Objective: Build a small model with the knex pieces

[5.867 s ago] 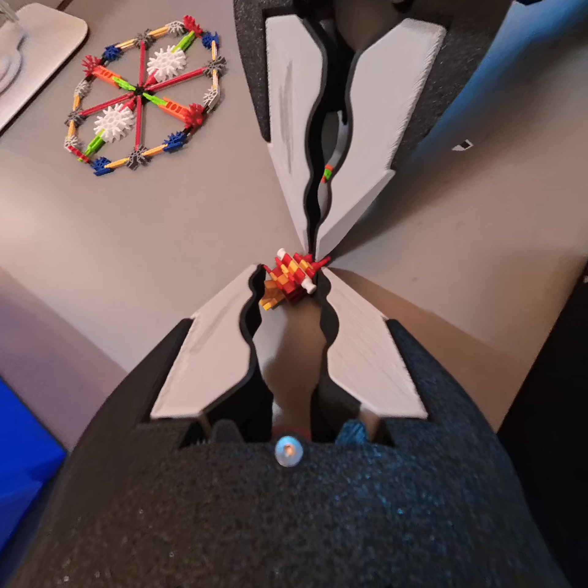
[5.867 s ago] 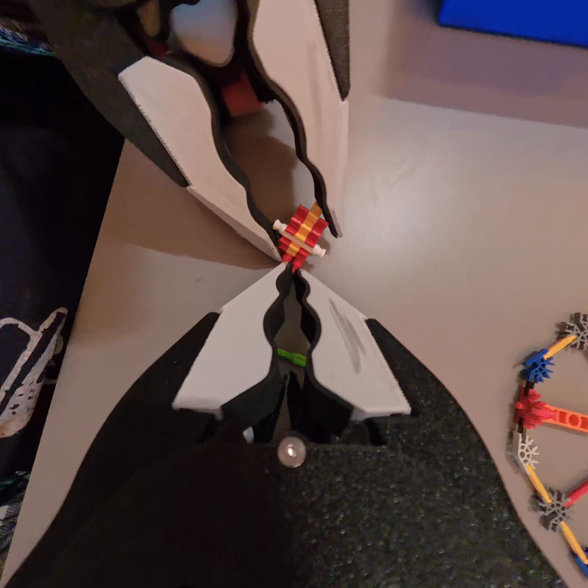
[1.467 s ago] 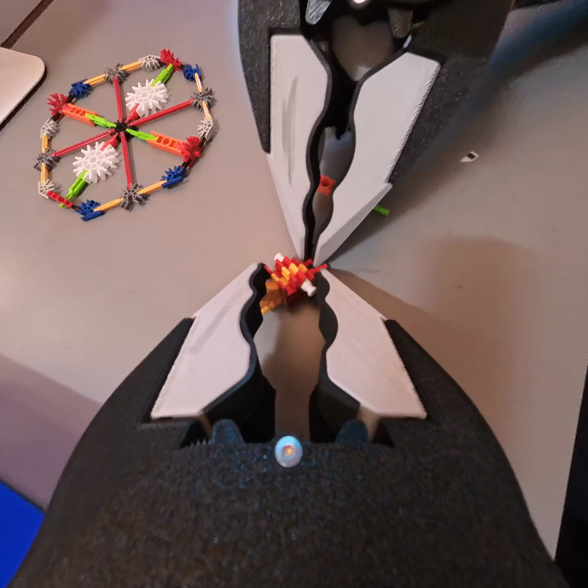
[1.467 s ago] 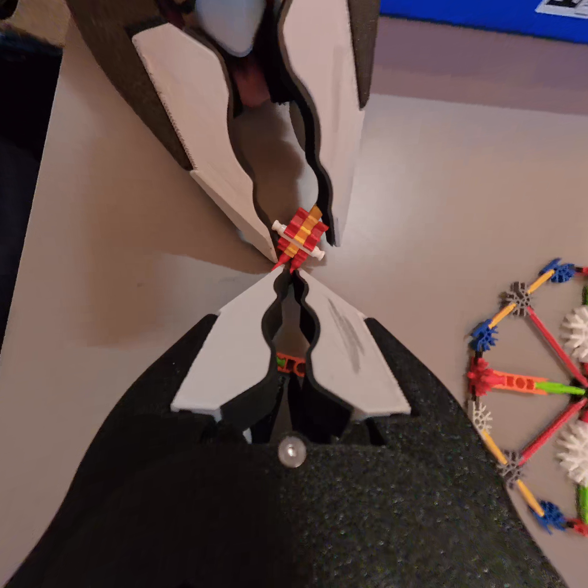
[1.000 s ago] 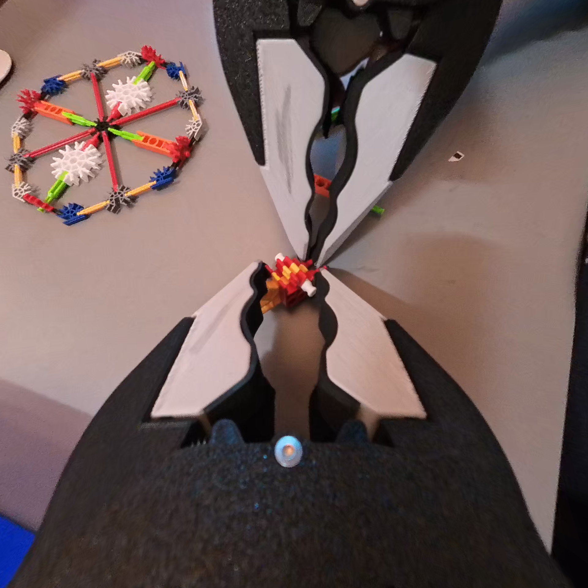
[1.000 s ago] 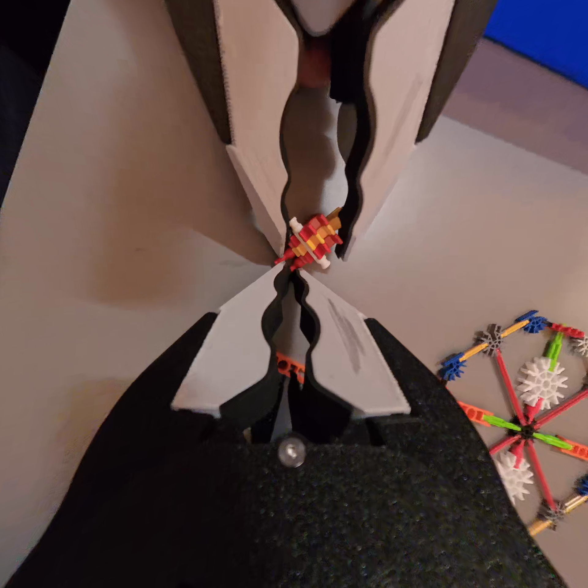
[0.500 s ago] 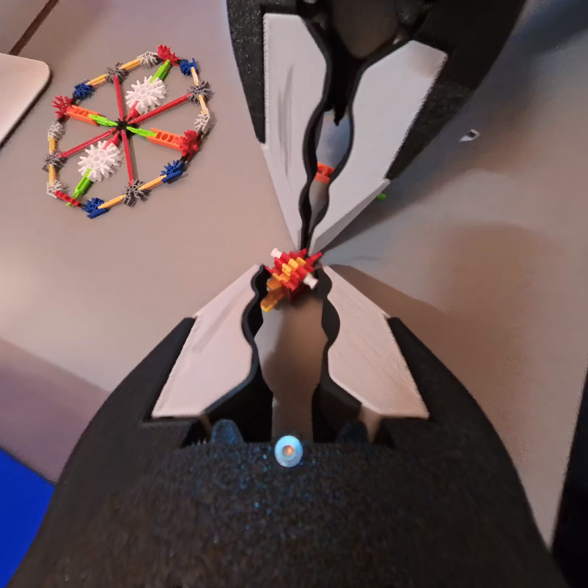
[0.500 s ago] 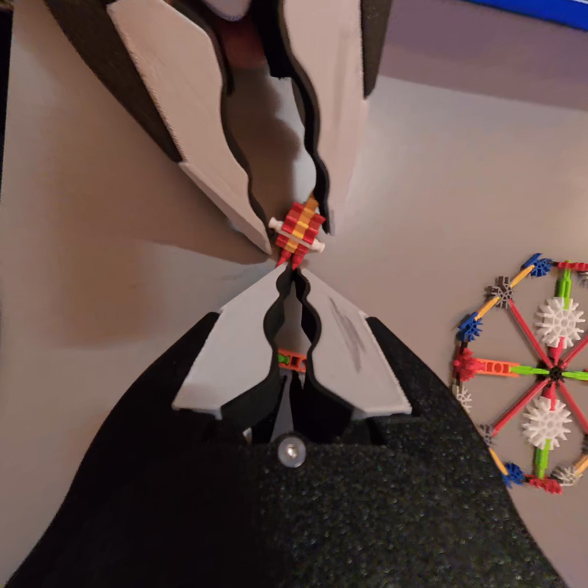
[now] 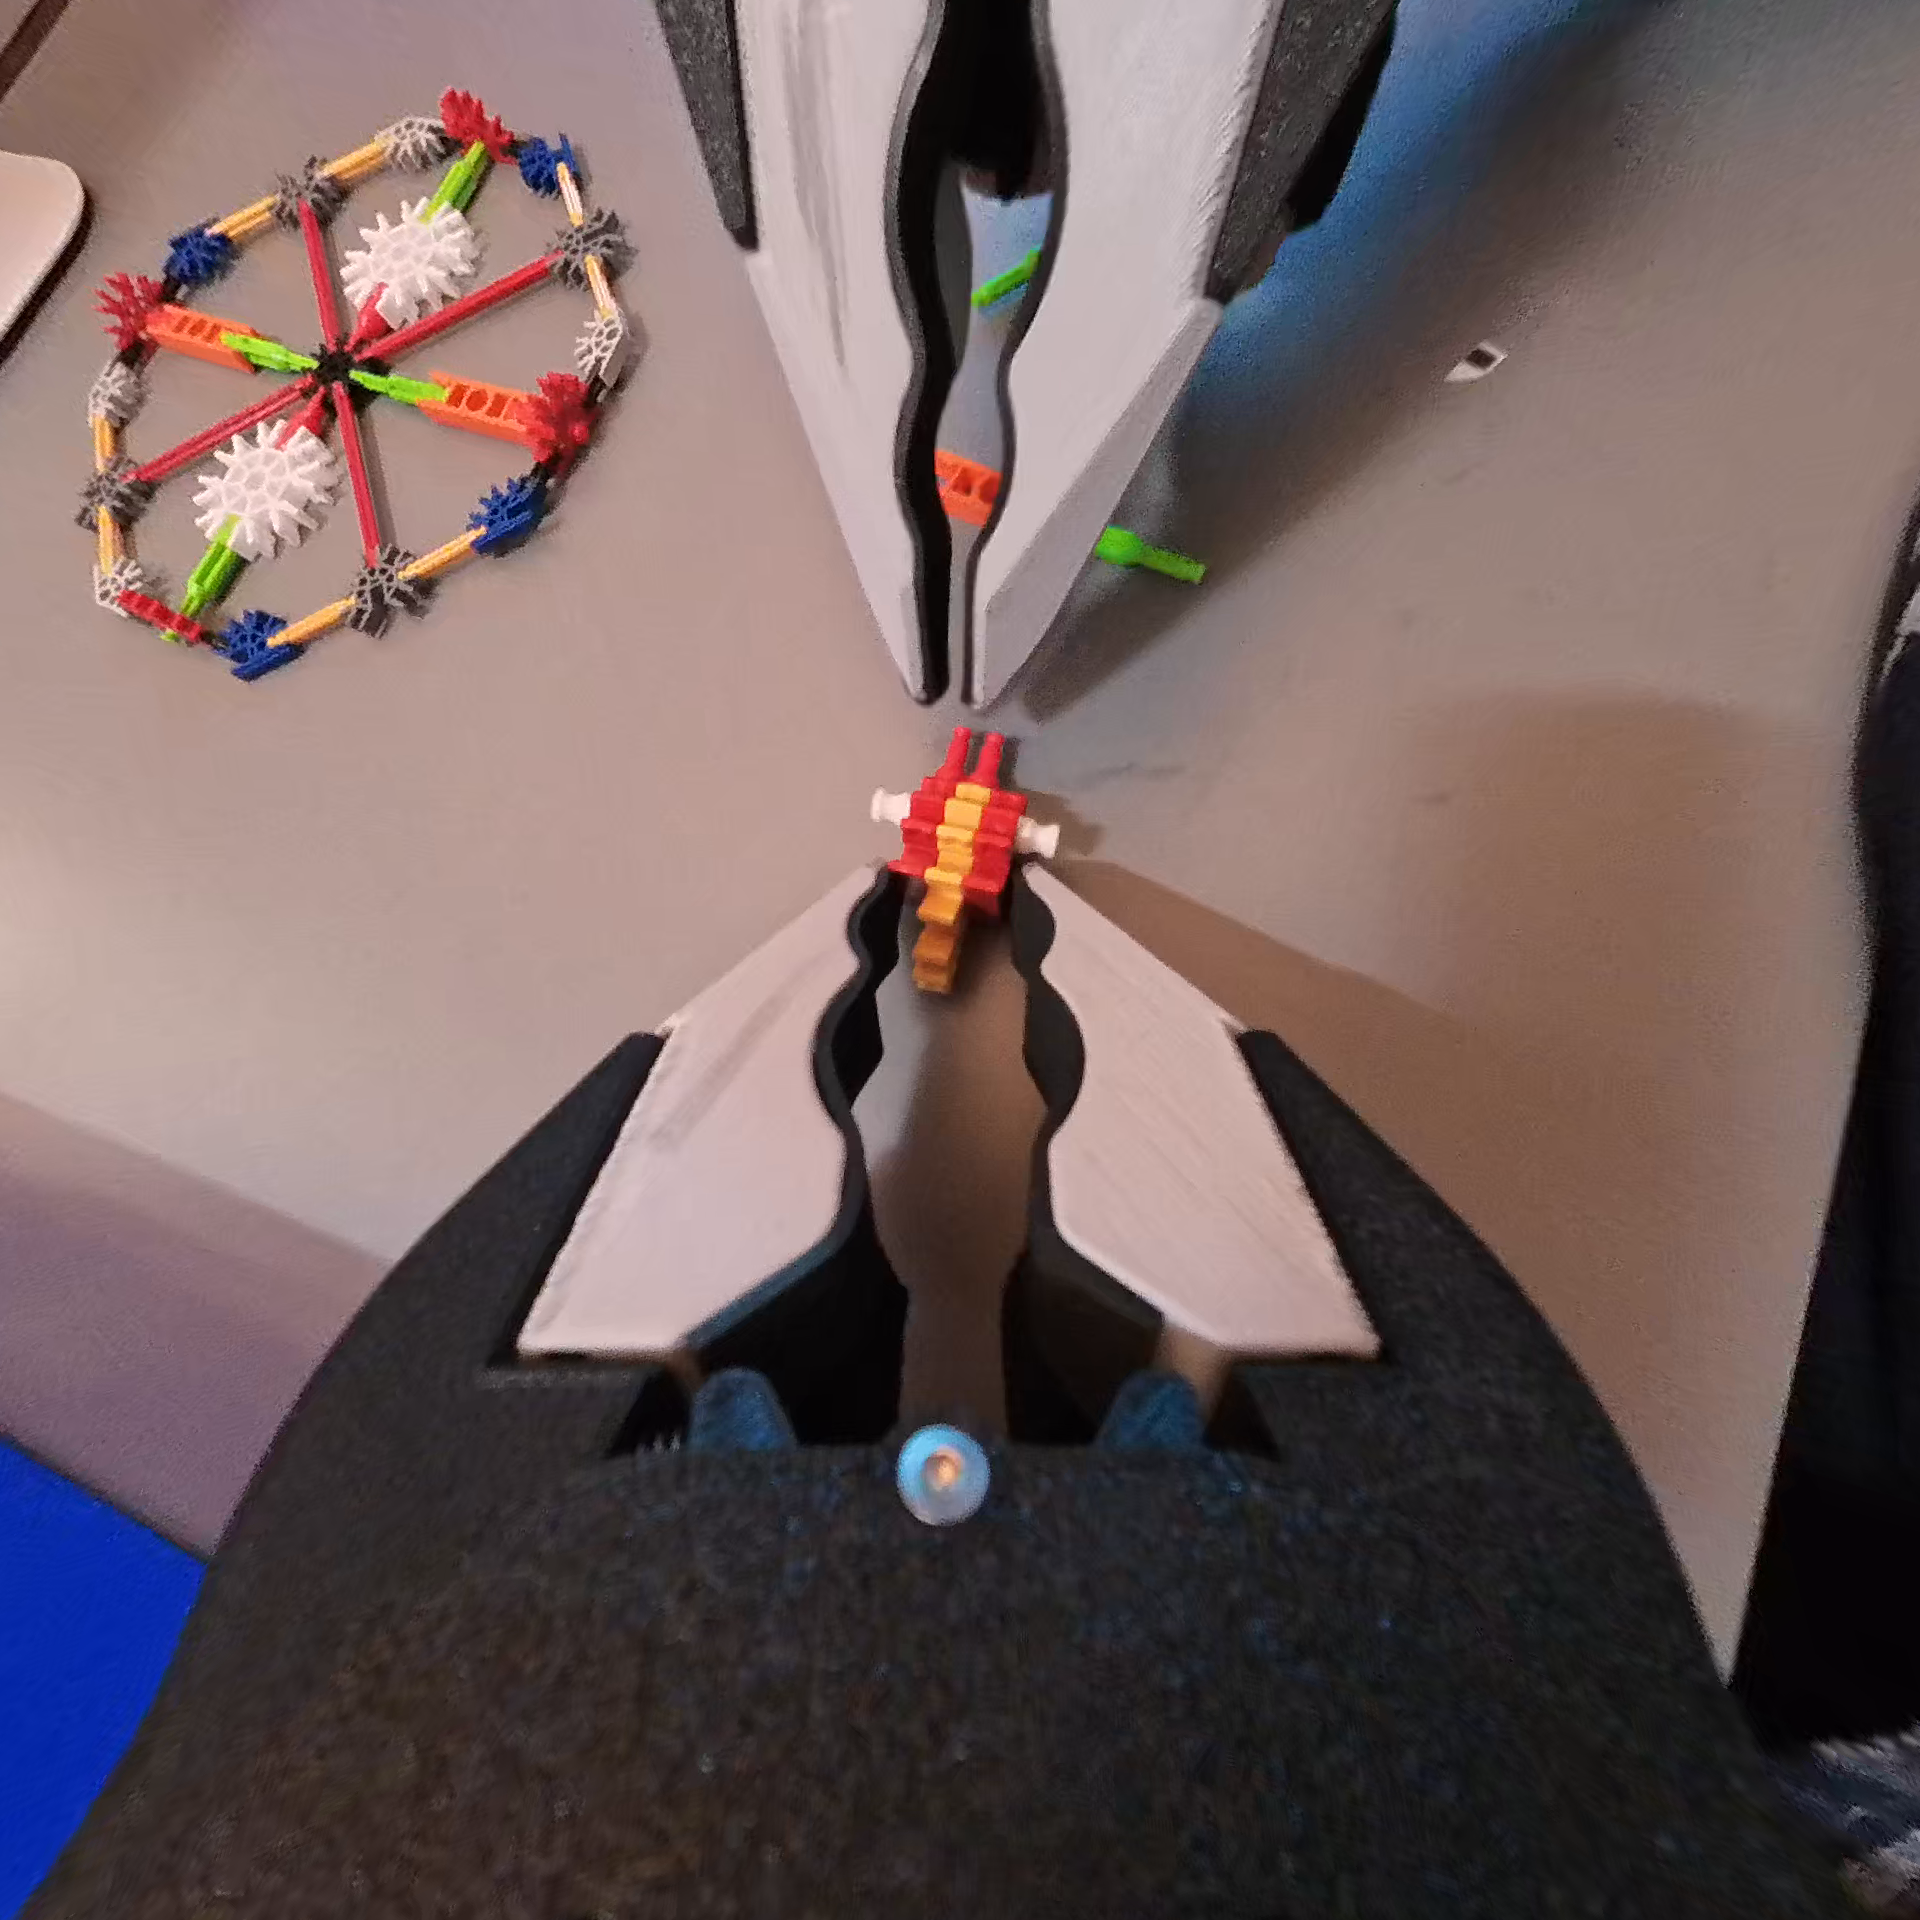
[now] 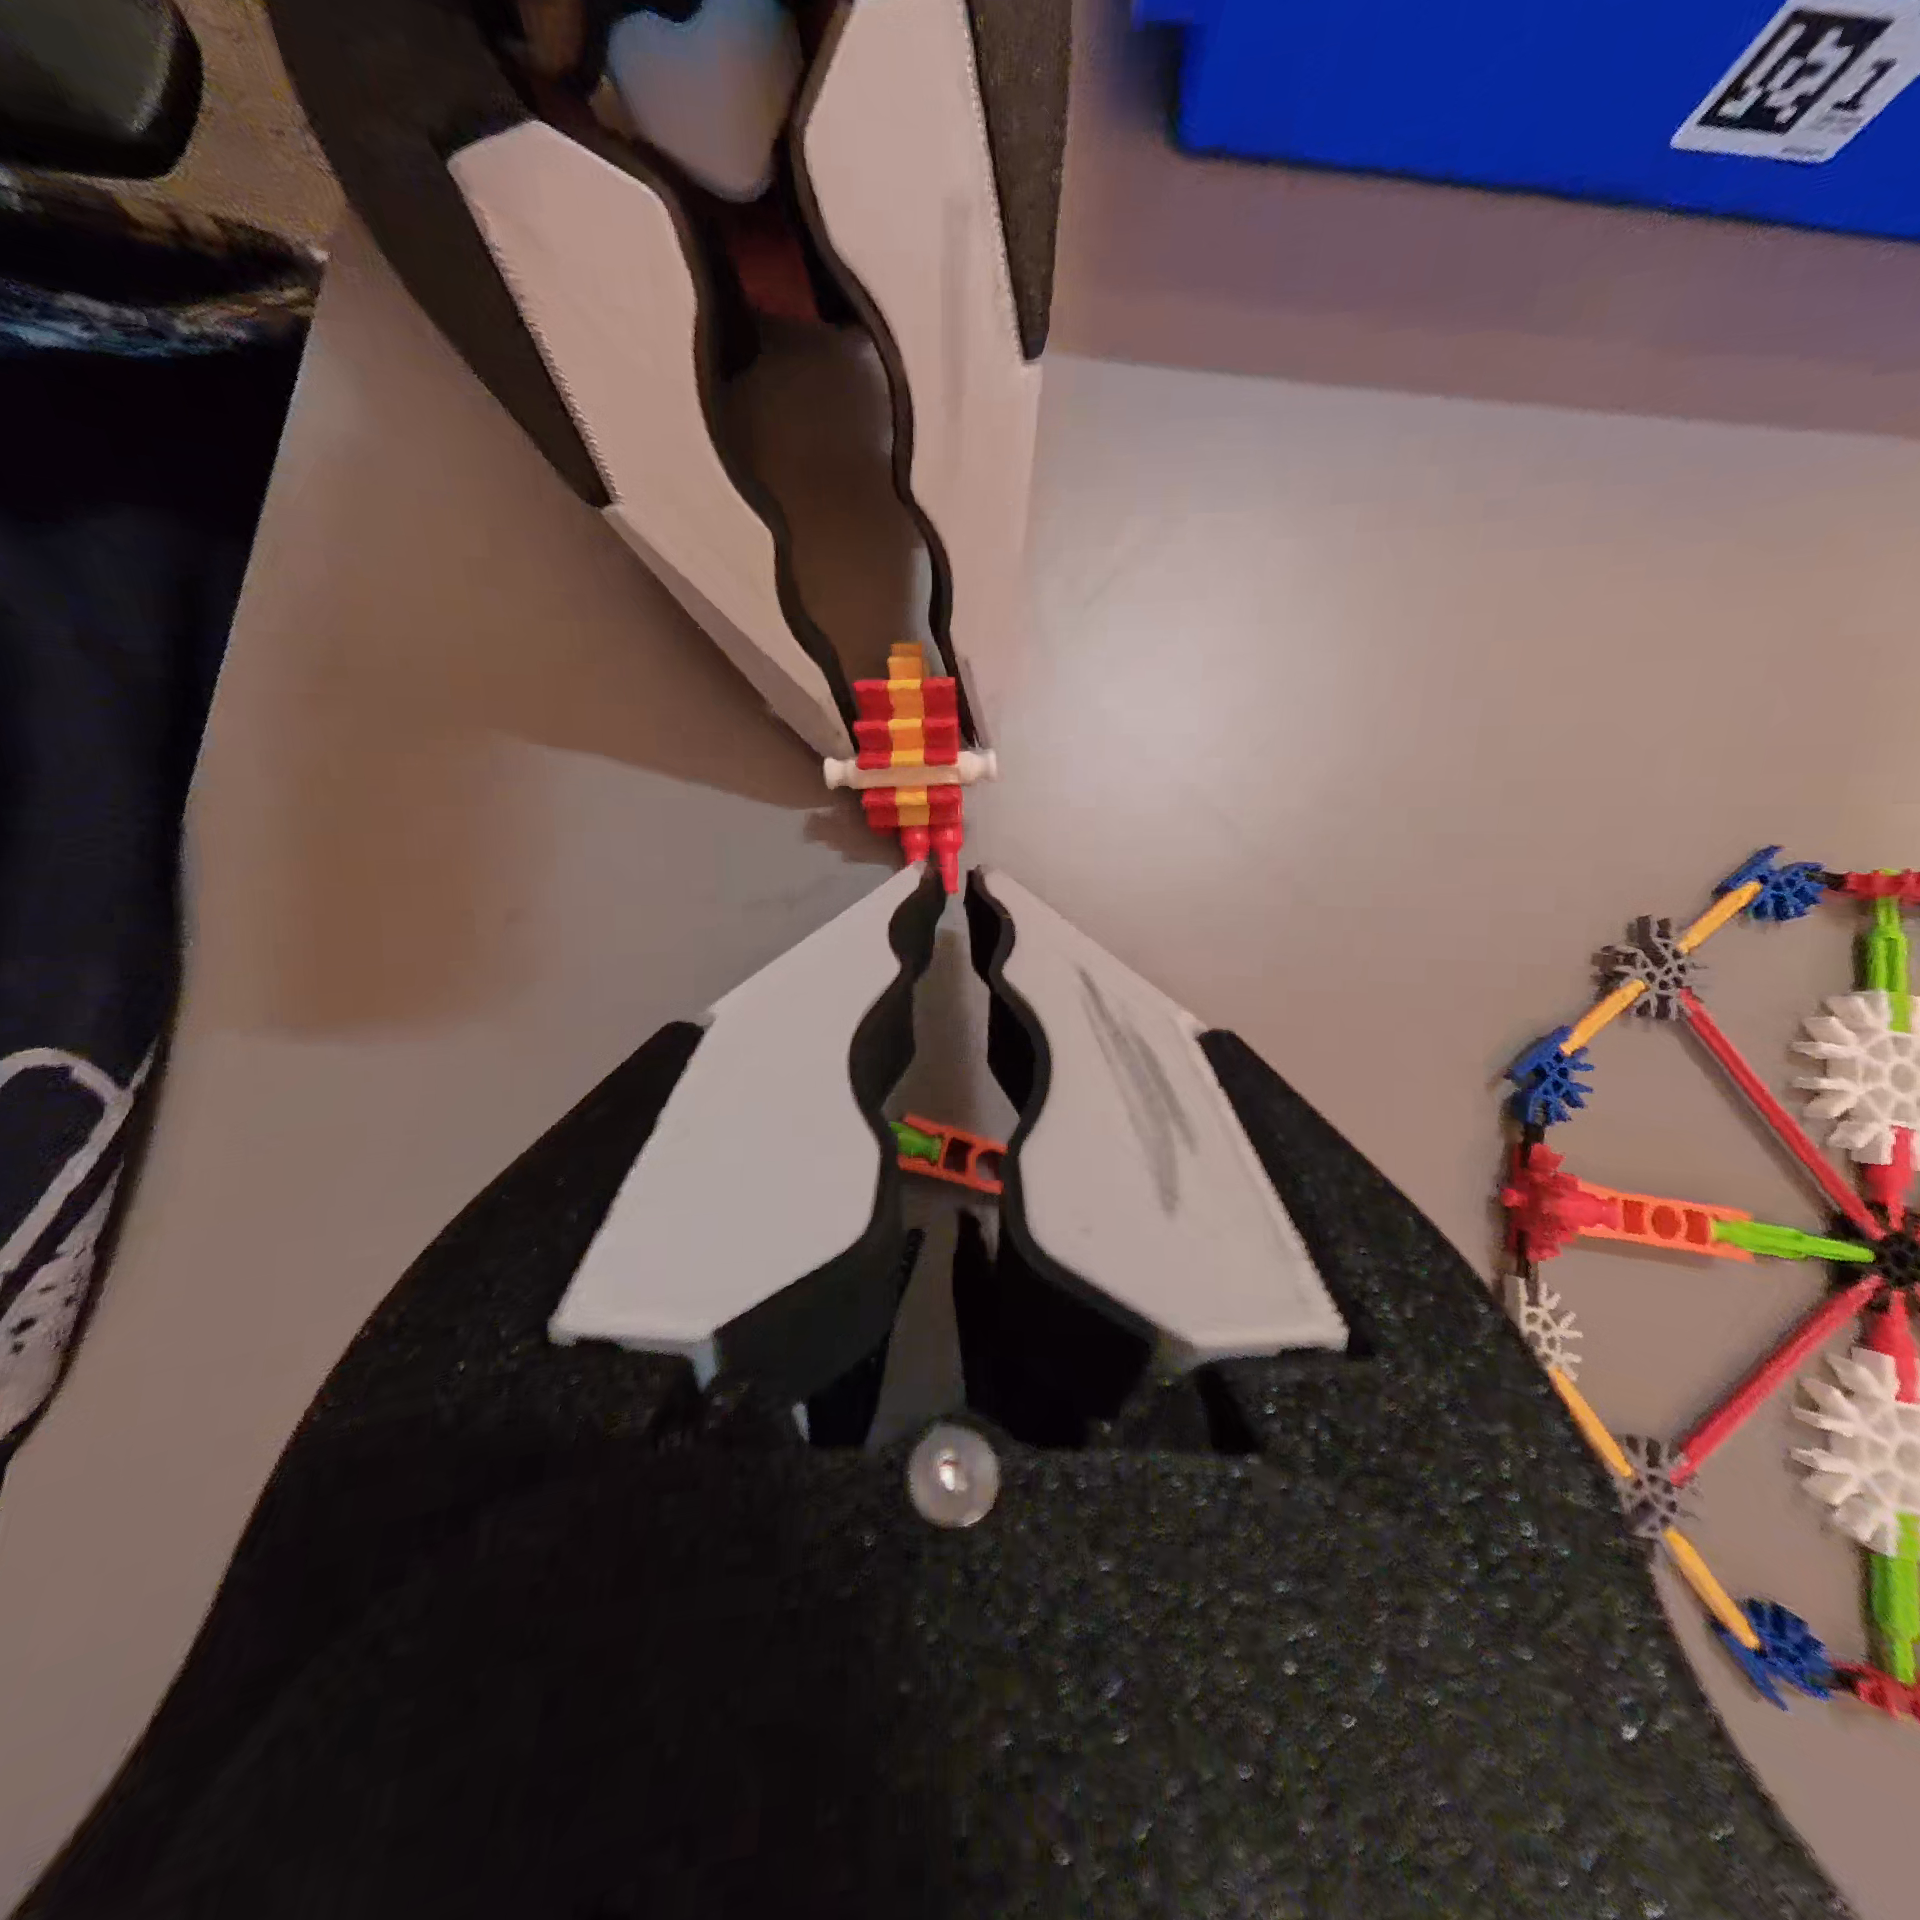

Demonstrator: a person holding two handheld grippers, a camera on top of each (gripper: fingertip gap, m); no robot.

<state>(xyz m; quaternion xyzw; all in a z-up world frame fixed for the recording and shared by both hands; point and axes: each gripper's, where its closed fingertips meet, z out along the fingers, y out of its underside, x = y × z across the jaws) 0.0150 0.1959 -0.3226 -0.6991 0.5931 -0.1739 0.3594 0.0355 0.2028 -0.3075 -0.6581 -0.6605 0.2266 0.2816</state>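
left gripper (image 9: 951, 894) clamped on small red-yellow toy assembly (image 9: 958, 836) above grey table (image 9: 623, 831), right gripper (image 10: 951, 883) nearly closed, holds nothing, tips just beside assembly's red prongs, spoked toy wheel (image 9: 343, 374) flat on table, blue bin (image 10: 1507, 94) at edge, contents hidden

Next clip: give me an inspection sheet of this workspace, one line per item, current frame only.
Surface: grey table, bare around the grippers.
Job's things: small red and yellow toy assembly with a white rod through it, held above the table.
Clutter: flat spoked toy wheel; loose green rod; orange piece under the right gripper.
Grippers: left gripper shut on the assembly; right gripper nearly closed, tips at its red prongs, grip unclear.
Cables: nothing seen.
Surroundings: blue box bearing a printed marker.
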